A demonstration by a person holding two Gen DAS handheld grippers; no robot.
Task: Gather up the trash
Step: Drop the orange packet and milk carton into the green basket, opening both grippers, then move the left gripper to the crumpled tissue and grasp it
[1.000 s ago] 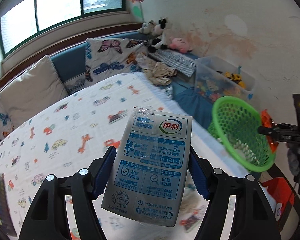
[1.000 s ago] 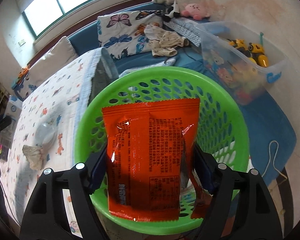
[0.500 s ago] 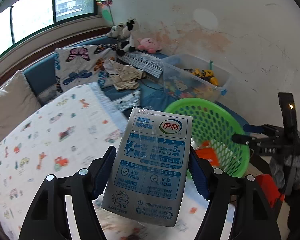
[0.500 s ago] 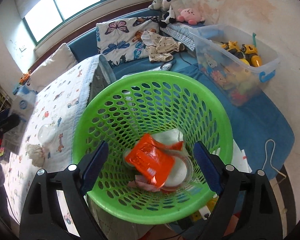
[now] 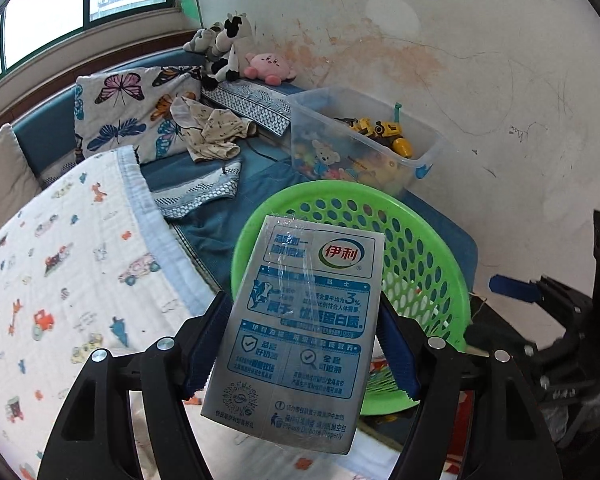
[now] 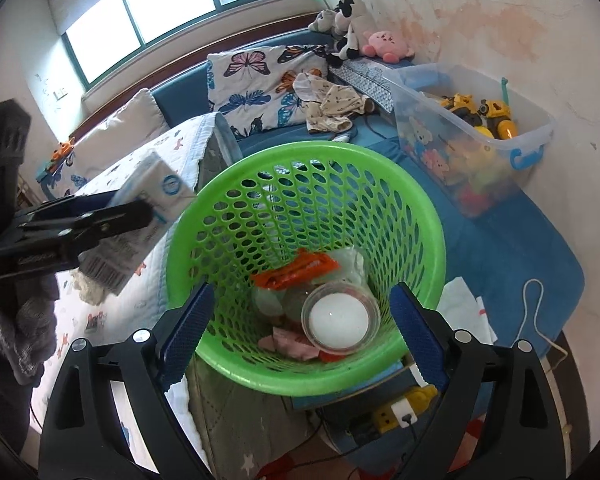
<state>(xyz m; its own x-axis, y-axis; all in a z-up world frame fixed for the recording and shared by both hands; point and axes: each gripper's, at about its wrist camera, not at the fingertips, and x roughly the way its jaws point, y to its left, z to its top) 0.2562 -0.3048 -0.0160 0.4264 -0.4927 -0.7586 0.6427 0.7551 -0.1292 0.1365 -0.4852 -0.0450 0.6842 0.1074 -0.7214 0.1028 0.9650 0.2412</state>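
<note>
My left gripper (image 5: 302, 340) is shut on a grey-blue milk carton (image 5: 300, 332) and holds it in the air in front of the green basket (image 5: 428, 264). In the right wrist view the carton (image 6: 148, 216) hangs just left of the basket's rim (image 6: 236, 168). My right gripper (image 6: 300, 332) is open and empty, its fingers either side of the basket's near rim. The orange wrapper (image 6: 296, 270) lies inside the basket with a clear plastic cup (image 6: 340, 318) and other scraps.
A bed with a printed white sheet (image 5: 60, 264) is on the left. A clear toy bin (image 6: 468, 140) stands against the wall behind the basket. A crumpled tissue (image 6: 92, 292) lies on the bed. A yellow power strip (image 6: 396, 408) lies on the floor.
My right gripper opened and the orange wrapper dropped into the basket. My left gripper carried the milk carton from over the bed to beside the basket.
</note>
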